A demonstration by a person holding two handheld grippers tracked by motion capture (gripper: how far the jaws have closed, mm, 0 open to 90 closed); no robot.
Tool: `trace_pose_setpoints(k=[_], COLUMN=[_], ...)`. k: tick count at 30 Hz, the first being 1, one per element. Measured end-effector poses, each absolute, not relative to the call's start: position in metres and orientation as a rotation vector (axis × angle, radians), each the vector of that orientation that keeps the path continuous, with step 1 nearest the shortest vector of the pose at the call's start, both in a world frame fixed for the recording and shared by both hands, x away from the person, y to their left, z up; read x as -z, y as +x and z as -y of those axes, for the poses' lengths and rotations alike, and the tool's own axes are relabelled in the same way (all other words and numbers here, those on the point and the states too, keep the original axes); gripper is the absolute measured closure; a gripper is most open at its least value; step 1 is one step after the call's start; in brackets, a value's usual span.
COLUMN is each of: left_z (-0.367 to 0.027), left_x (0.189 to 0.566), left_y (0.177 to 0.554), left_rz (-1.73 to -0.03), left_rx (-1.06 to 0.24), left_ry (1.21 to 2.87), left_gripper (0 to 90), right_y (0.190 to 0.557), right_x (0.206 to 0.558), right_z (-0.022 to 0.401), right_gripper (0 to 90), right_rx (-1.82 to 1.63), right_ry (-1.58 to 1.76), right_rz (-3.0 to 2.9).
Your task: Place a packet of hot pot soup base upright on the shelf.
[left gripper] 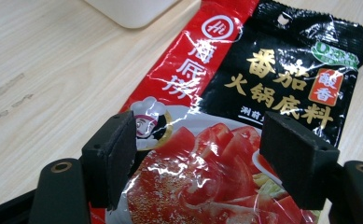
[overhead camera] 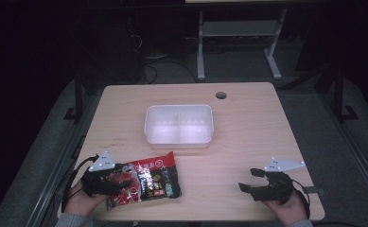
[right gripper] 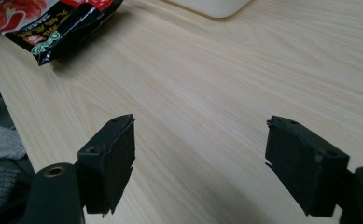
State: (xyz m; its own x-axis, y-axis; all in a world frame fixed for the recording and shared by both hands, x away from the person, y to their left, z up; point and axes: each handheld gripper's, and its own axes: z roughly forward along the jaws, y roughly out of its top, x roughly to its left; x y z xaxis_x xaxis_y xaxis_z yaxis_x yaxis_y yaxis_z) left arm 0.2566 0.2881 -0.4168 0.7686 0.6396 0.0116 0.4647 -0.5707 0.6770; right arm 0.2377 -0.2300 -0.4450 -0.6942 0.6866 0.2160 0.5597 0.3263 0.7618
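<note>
Currently I hold the left tool (left gripper: 198, 154) wide open over the near end of the glossy red-and-black foil soup-base packet (left gripper: 244, 107), which lies flat on the pale wooden surface (overhead camera: 248, 137) just in front of the white two-compartment plastic bin (overhead camera: 179, 124). To grip well, I should lower until both pads straddle the packet's edge, then close. My right tool (right gripper: 200, 163) is open and empty, well apart. The packet's near end is cut off.
</note>
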Motion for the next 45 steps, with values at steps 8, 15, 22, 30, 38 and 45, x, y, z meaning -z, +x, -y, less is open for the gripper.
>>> trace_pose_setpoints(k=[8,15,22,30,38,45], left_z=[-0.286,-0.288,-0.288,-0.289,-0.292,-0.292], left_x=[0.416,0.415,0.417,0.419,0.423,0.425], left_y=[0.255,0.253,0.255,0.257,0.259,0.259], left_rz=[-0.788,-0.782,-0.801,-0.818,-0.836,-0.837], left_rx=[-0.309,-0.267,-0.250,-0.247,-0.234,-0.229], left_ry=[2.302,2.318,2.348,2.378,2.392,2.401], left_gripper=[38.8,72.9,90.0,90.0,90.0,90.0], right_y=[0.244,0.251,0.259,0.268,0.280,0.300], right_x=[0.438,0.431,0.425,0.424,0.426,0.439], right_z=[0.197,0.182,0.159,0.135,0.097,0.061], right_gripper=[22.6,22.7,23.2,26.3,37.7,40.7], right_rx=[-1.305,-1.289,-1.287,-1.283,-1.290,-1.344], right_ry=[1.051,1.018,0.997,0.985,0.992,1.080], right_rz=[-2.491,-2.512,-2.550,-2.600,-2.670,-2.763])
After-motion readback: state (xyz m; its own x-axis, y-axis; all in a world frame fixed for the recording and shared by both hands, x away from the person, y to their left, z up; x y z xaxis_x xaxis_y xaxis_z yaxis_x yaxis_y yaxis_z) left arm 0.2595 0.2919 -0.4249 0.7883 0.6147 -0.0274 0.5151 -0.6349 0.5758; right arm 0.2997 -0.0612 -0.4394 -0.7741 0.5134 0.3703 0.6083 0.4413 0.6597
